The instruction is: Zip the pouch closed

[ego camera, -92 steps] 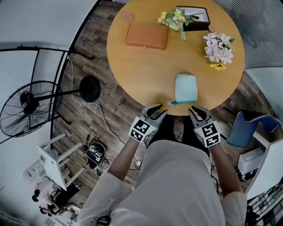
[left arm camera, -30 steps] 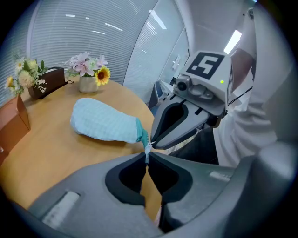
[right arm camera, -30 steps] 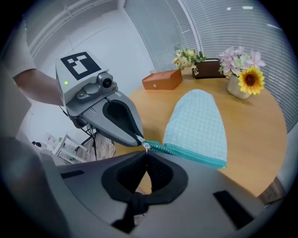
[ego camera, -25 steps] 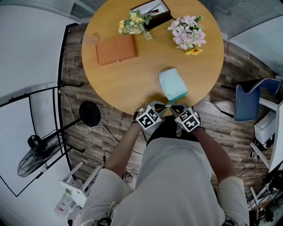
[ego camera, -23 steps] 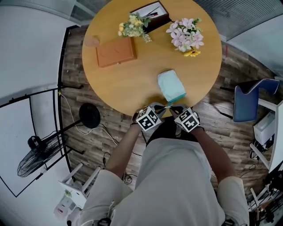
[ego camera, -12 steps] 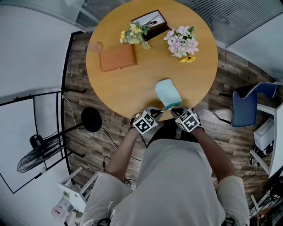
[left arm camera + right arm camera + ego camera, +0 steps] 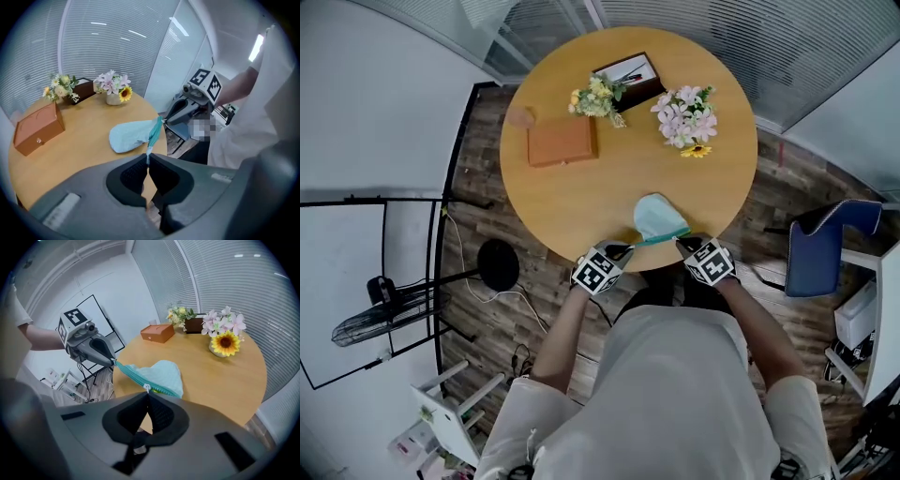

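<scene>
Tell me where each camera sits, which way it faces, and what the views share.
Head view: on the person's head, facing steeply down at the table; torso and forearms show.
Left gripper view: on the left claw, facing across the table; its jaws pinch the pouch.
Right gripper view: on the right claw, facing the pink flowers; its jaws pinch the zipper pull.
Shared: all three show the pouch and table.

It looked like an office meeting room: round wooden table [image 7: 581, 187] at twelve o'clock, slatted blinds [image 7: 750, 37] beyond, whiteboard [image 7: 366, 281] at nine.
</scene>
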